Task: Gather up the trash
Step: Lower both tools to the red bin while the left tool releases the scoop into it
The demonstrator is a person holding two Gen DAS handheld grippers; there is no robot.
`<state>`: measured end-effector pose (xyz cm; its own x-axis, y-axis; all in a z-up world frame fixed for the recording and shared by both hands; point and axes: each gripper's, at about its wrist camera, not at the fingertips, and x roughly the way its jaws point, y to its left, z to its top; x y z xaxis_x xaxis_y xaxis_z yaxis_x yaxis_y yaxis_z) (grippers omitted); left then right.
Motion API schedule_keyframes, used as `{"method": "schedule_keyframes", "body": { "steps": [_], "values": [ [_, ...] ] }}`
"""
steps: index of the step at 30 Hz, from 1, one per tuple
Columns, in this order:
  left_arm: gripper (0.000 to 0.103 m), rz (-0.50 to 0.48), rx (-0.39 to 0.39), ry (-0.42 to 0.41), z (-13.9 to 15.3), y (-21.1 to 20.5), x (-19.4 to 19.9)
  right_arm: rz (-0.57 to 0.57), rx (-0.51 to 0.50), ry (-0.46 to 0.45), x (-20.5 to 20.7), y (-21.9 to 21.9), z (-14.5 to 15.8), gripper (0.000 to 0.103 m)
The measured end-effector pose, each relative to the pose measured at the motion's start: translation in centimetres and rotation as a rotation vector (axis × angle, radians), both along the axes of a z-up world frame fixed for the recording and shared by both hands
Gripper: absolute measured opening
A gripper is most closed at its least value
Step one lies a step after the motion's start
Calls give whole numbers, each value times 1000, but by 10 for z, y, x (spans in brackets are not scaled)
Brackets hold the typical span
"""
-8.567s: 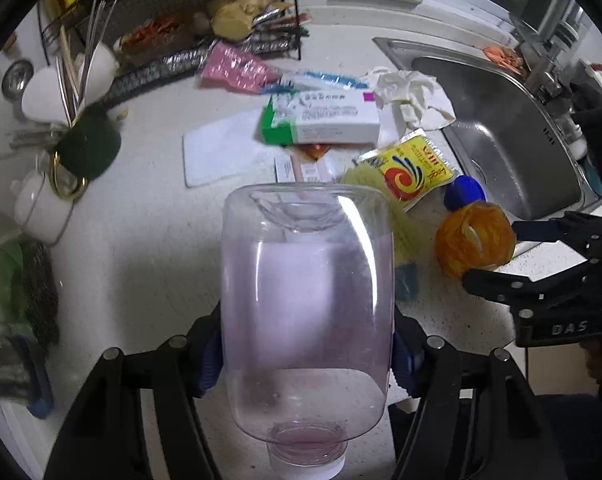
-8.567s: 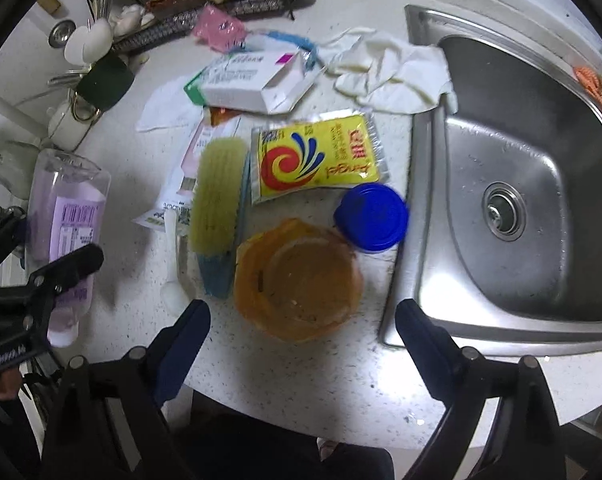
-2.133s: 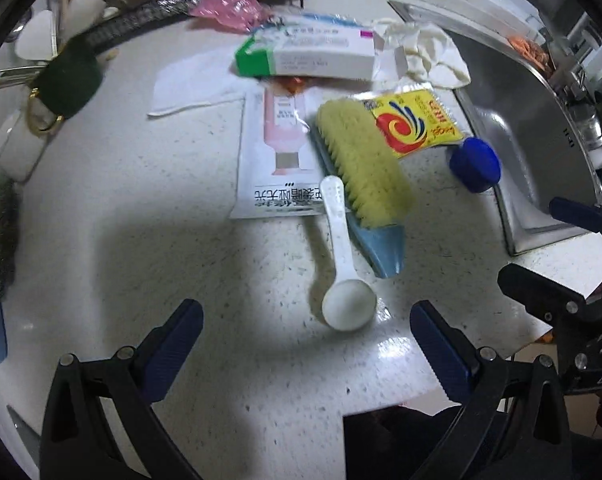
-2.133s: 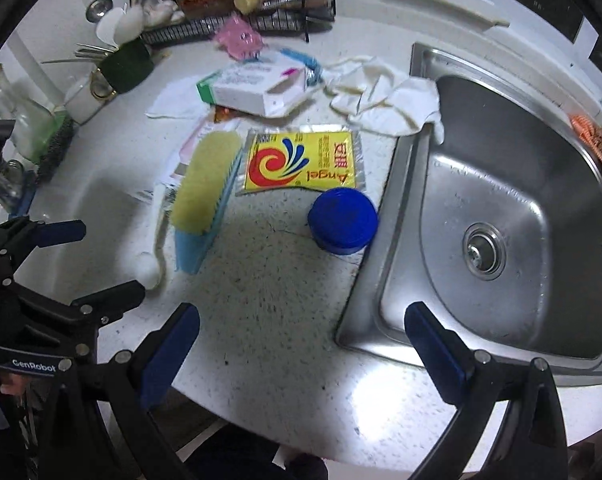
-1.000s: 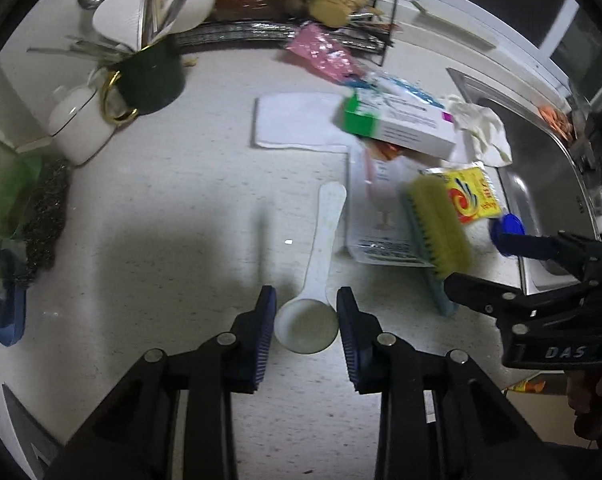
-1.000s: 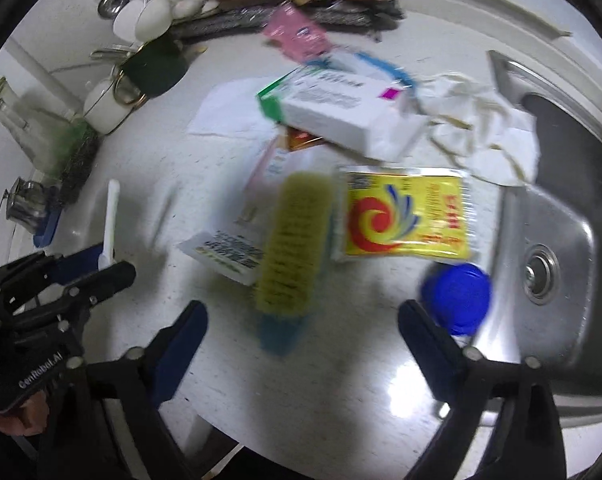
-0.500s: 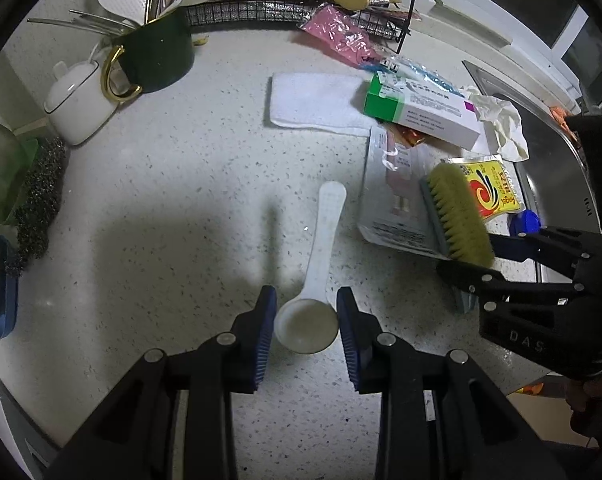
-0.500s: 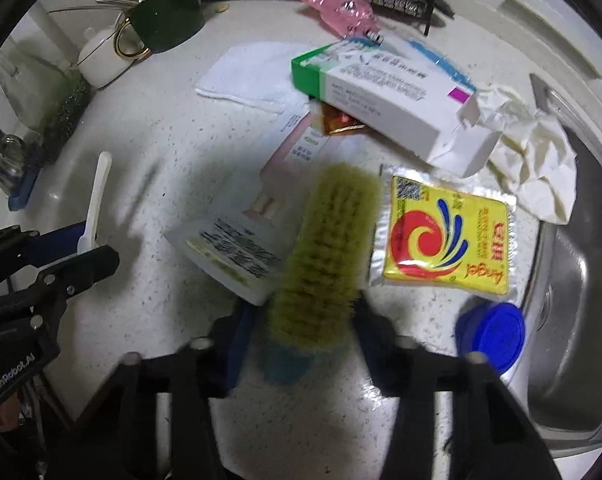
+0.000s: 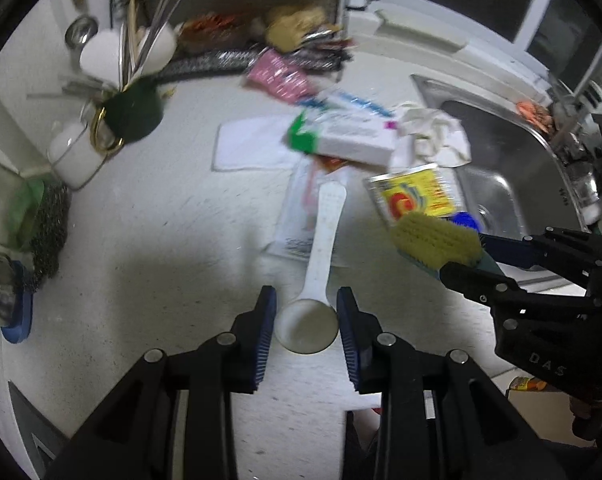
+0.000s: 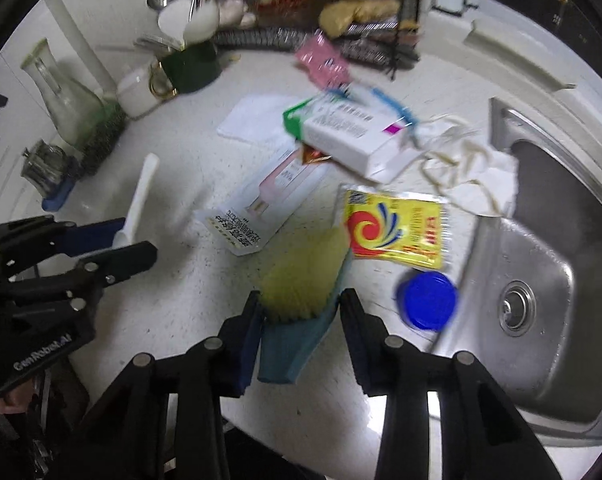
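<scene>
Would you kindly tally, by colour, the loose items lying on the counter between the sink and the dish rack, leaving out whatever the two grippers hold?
White: 3, the folded cloth, the crumpled gloves, the flat sachet
Green and white: 1, the carton
Yellow: 1, the packet
Blue: 1, the lid
Pink: 1, the wrapper
Total: 7

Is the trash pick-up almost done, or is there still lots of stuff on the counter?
Not nearly done. In hand now: the left gripper holds the white scoop by its bowl, and the right gripper, whose fingers have just been closing, clamps the yellow brush. Still lying on the counter: the yellow packet, blue lid, white box, flat pouch and pink wrapper.
</scene>
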<state>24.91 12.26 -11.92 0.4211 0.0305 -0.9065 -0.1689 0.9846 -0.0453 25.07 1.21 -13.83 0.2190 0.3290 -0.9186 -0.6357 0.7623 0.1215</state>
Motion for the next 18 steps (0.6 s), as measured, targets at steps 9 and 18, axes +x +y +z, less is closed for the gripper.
{"method": "schedule_keyframes", "body": {
  "steps": [9, 18],
  "values": [
    [29, -57, 33, -83, 45, -68, -34, -27, 90, -113, -33, -65, 51, 33],
    [29, -134, 38, -136, 63, -157, -92, -81, 120, -175, -95, -142, 79, 33]
  ]
}}
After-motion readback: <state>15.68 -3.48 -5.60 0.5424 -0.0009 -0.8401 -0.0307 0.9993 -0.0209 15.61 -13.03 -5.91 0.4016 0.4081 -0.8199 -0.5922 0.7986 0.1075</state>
